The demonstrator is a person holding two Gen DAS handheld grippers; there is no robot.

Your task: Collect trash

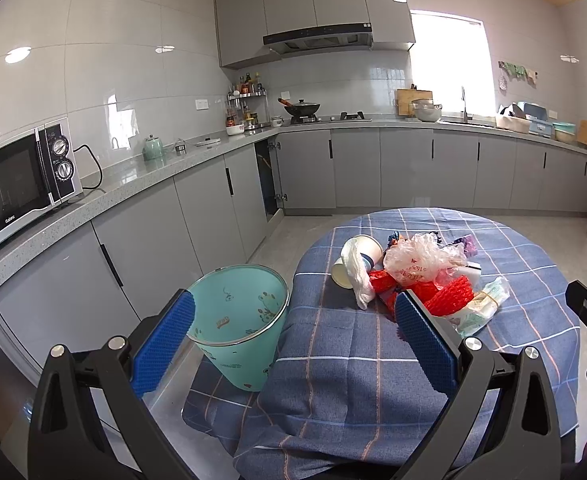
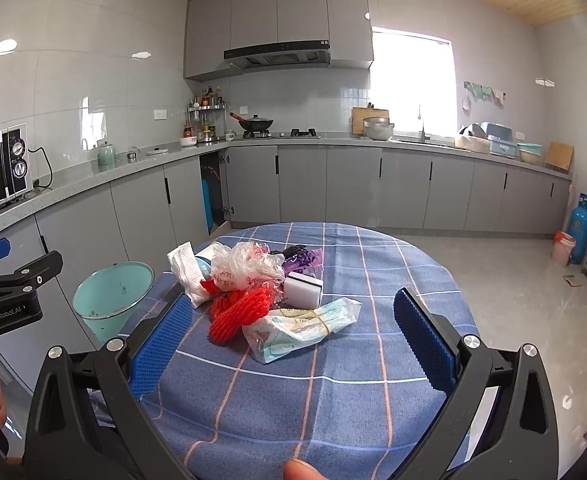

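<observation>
A heap of trash is lying near the middle of the round table draped in a blue checked cloth point(image 2: 373, 360): a red foam fruit net point(image 2: 237, 316), a crumpled clear plastic bag with red print point(image 2: 245, 268), a white crumpled tissue point(image 2: 185, 272), a white-and-black sponge block point(image 2: 303, 286), a pale green banded plastic packet point(image 2: 305, 324) at the near edge, and two tipped white paper cups point(image 1: 357, 260). A mint-green plastic waste bin with a metal rim point(image 1: 241, 328) is standing on the floor just beside the table. The left gripper point(image 1: 293, 336) is hovering with its blue-padded jaws spread wide, holding nothing, and the right gripper point(image 2: 293, 340) is likewise gaping empty before the heap
</observation>
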